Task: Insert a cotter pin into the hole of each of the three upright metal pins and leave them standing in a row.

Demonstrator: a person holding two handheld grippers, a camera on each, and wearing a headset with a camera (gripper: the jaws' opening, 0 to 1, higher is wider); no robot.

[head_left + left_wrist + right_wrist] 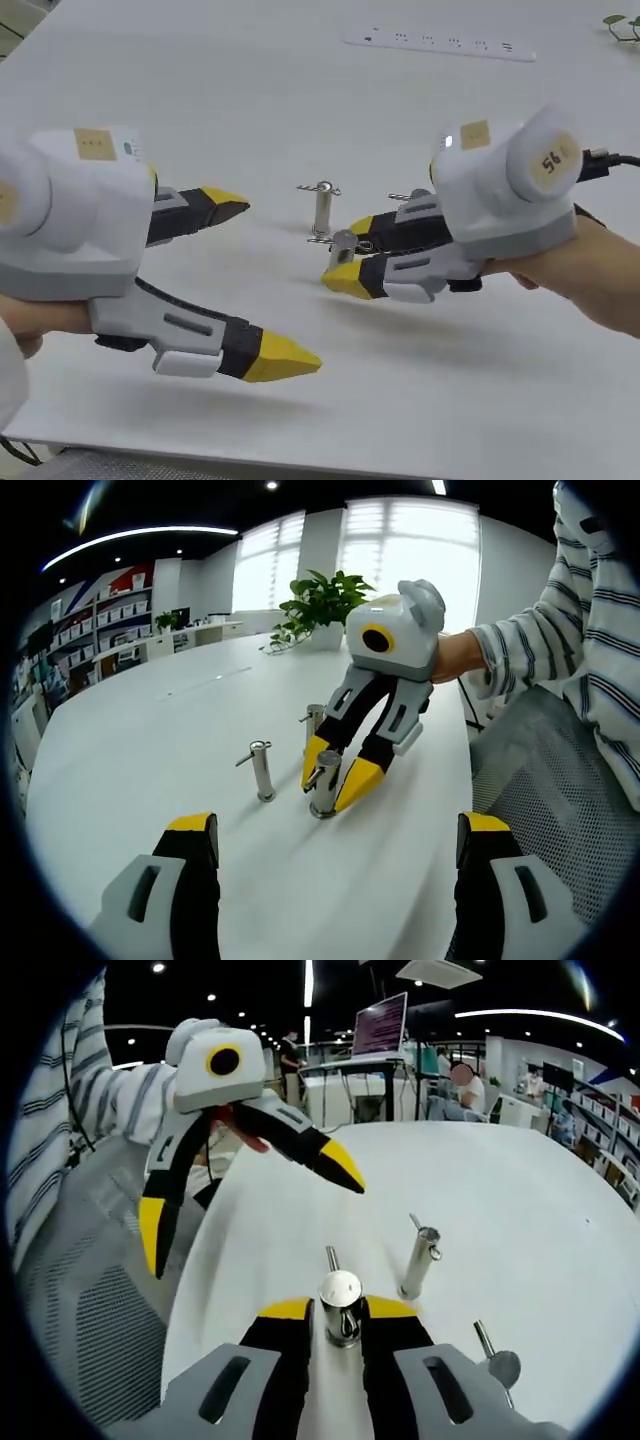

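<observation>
Head view: the right gripper carries a round sticker with handwritten digits that read as "56"; I cannot confirm which way up they belong. Plain tan square stickers sit on both gripper housings and bear no writing. Markings on the white power strip at the far side of the white table are too small to read.

Right gripper jaws are clenched on the held pin, one yellow tip on each side of its shaft. This pin stands upright on the table, long axis vertical. A thin cotter pin appears to cross its head level with the table.

The second pin stands free just beyond it, upright, with its cross-piece horizontal through the top. The third pin is partly hidden behind the right gripper; it reads as upright, apart from the other two.

Left gripper hovers well to the side of the pins, jaws spread wide and grasping nothing.

Right gripper view: the head of the held pin sits between the two jaw tips, with the second pin and third pin off to one side.

Left gripper view: a striped sleeve leads to the right gripper
</observation>
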